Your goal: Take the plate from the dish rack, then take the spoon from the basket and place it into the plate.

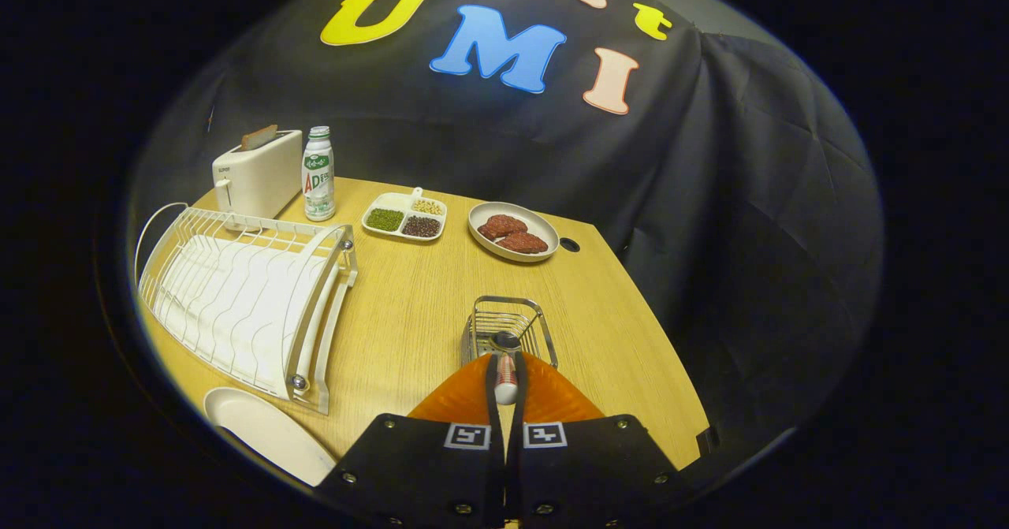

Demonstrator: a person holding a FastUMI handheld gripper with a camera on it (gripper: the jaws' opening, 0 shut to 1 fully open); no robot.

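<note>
Claw (505, 371) clenched on spoon (505, 378), poised level just above wire basket (509, 325).

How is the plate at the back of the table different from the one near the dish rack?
The far plate holds reddish meat-like pieces; the near plate is bare. The far plate sits beside the divided dish, beyond the wire basket; the near plate lies next to the dish rack, beside the gripper. Both lie flat on the table.

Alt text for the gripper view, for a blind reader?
The gripper is shut on a spoon, just in front of a wire basket on a wooden table. An empty dish rack stands beside it, a white plate nearer.
</note>
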